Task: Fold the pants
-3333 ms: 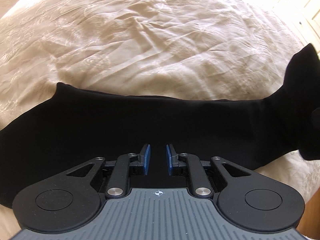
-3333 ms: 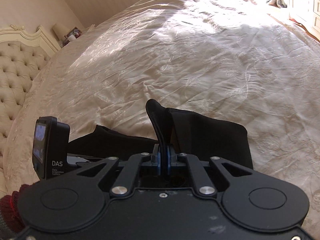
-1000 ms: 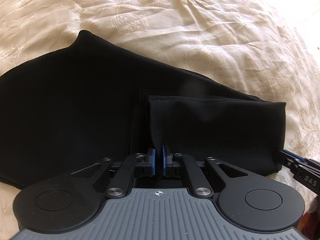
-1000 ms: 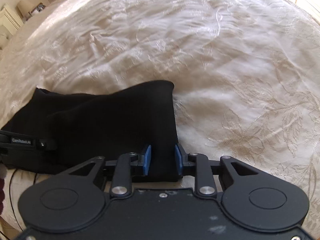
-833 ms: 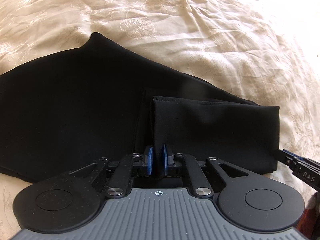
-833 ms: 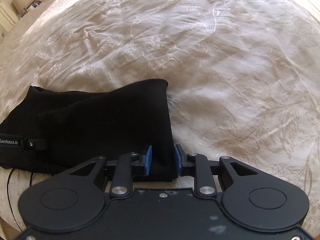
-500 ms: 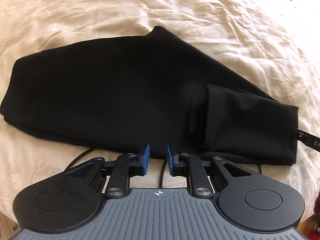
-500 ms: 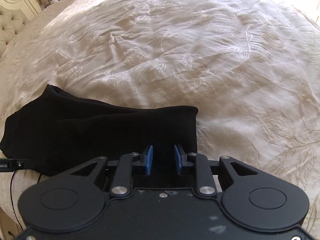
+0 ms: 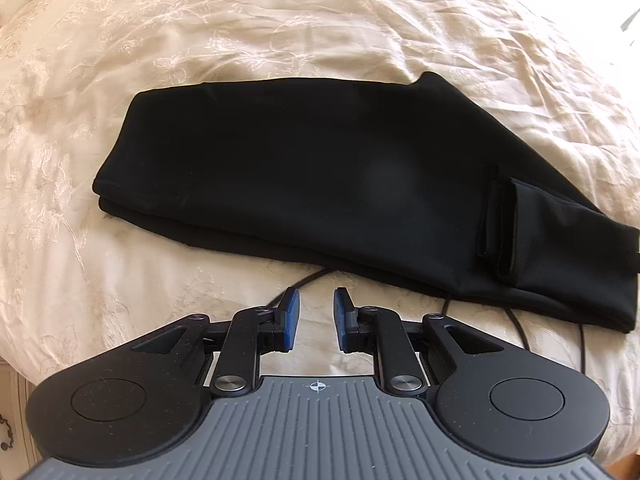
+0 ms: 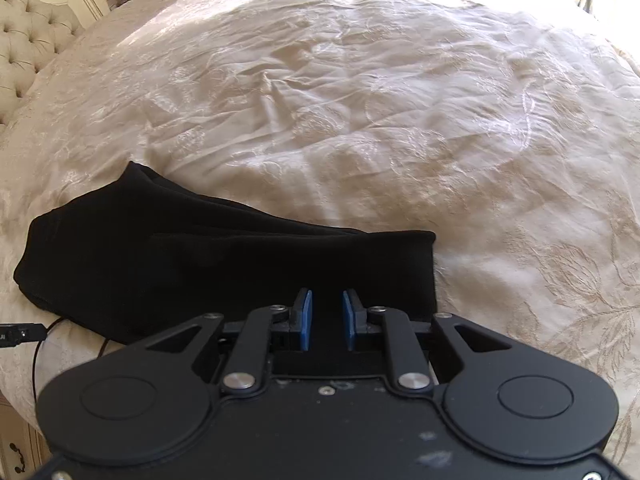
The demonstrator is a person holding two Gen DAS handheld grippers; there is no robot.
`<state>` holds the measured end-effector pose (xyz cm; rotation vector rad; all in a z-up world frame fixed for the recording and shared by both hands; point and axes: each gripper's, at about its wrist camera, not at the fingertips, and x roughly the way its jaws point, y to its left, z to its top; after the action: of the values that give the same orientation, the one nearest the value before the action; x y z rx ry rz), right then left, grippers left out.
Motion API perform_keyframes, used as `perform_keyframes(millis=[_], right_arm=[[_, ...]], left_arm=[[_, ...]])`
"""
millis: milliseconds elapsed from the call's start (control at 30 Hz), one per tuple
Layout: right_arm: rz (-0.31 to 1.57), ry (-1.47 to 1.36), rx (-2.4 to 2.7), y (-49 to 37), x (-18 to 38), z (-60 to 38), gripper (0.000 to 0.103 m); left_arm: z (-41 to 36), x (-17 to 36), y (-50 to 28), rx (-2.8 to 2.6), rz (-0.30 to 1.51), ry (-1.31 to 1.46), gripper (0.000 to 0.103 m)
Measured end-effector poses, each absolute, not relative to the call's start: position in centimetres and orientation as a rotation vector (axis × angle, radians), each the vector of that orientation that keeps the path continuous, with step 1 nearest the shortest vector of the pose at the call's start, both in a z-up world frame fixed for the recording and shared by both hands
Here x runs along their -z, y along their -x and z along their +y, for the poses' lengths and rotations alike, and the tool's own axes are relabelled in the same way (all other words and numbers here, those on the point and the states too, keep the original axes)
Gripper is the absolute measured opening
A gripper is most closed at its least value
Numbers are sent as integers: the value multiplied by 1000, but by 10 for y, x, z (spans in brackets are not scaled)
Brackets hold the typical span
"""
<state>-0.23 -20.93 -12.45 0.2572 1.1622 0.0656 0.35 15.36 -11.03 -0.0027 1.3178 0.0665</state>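
On the cream embroidered bedspread the black pants lie flat near the bed's near edge, already doubled: leg ends sit stacked on top toward the right, the fold edge at the left shows two layers. Long, low bundle, so likely one more fold is due to finish.

Left gripper hovers over bare bedspread just near of the pants, not touching them. Jaws stand narrowly apart, nothing between the blue pads; they have just been opening, then held that gap. Reads as a release of the cloth plus pull-back to look the bundle over.

Right gripper sits over the right end of the pants, black cloth showing behind the gap. Jaws narrow, a slot visible between pads; they have just been closing, but no cloth is pinched, the fabric lies flat below. Probably let go of the corner so the layers settle square.

Black cable runs on the bedspread along the near edge of the pants, partly under them; could snag the next fold. Tufted headboard far left in the right wrist view. Next move judged: regrip one short end with both grippers and carry it over.
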Motion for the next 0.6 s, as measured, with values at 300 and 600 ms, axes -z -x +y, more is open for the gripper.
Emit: perform_keyframes(millis=[300, 600], right_arm=[[1145, -306, -169, -23, 112, -118, 18], [1115, -264, -208, -92, 122, -18, 18]], left_arm=[[204, 109, -30, -27, 1293, -17, 18], [264, 114, -52, 22, 1295, -55, 18]])
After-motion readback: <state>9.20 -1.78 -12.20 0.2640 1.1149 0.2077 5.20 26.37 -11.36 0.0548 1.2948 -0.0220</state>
